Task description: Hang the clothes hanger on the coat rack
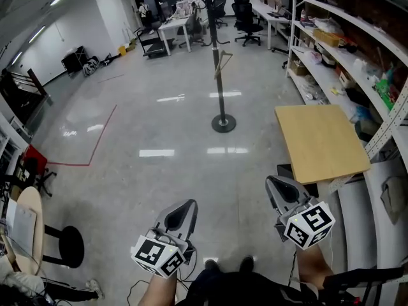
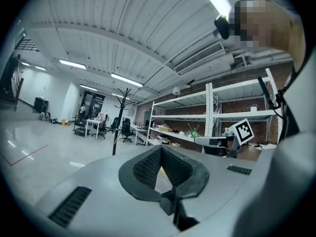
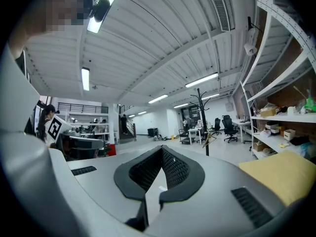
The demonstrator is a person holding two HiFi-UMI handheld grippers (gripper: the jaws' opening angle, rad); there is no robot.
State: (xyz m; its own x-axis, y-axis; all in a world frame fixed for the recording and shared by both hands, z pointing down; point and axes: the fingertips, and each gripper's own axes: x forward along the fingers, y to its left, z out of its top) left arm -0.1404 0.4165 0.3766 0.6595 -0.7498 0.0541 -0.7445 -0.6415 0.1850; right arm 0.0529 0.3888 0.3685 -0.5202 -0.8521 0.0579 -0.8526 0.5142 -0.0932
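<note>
Left hand-held gripper (image 1: 183, 211), right hand-held gripper (image 1: 279, 187), both closed, empty, pale hanger (image 1: 222, 62) seemingly on coat rack (image 1: 220, 97)

We see a black coat rack (image 1: 220, 97) and a tan clothes hanger (image 1: 222, 62) far off, on a glossy grey floor (image 1: 159, 107) marked with a red line (image 1: 102, 136). To the right is a pale wood table (image 1: 319, 142). Near us, our left gripper (image 1: 182, 214) and right gripper (image 1: 284, 193) are grey, with black-and-white marker cubes.

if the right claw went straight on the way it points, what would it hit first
Nothing close: past the right claw the way looks free over open floor. The coat rack stands slightly right of that line, though depth is unclear.
</note>
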